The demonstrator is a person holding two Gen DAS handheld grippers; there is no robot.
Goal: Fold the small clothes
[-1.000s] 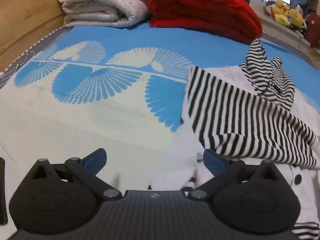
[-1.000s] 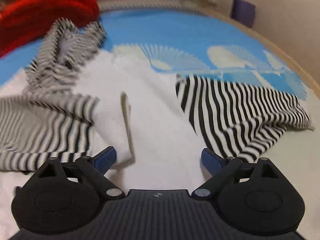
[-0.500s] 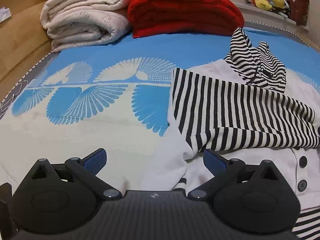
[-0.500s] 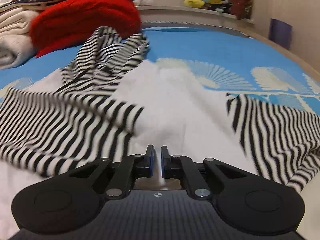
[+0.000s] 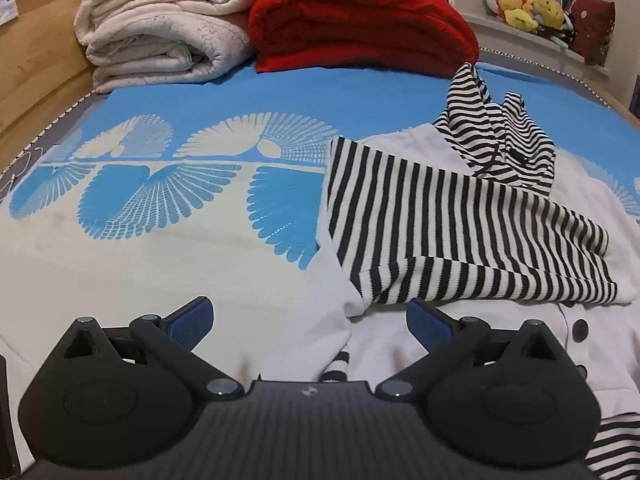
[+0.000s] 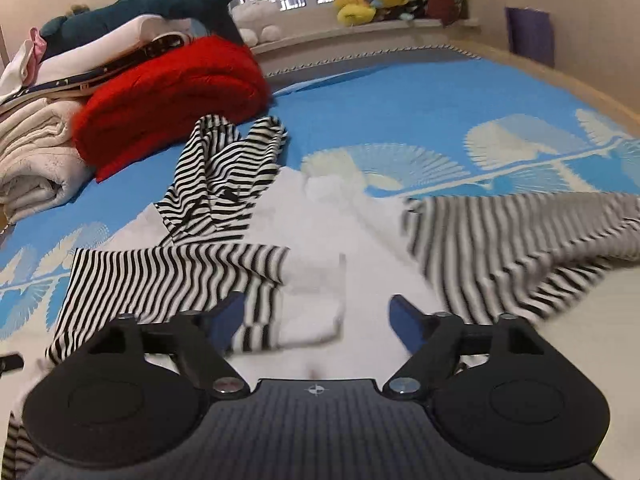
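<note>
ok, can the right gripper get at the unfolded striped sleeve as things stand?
Probably yes. The right gripper has its jaws opening with nothing between them, and the sleeve lies spread on the bed just ahead to its right with nothing on top or in between.

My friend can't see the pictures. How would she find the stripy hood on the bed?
Start at the big red blanket folded at the far end of the blue bed cover. Just in front of it lies a white jacket with striped sleeves. The hood is the crumpled striped bunch at its top, standing up in peaks while the sleeves lie flat.
</note>
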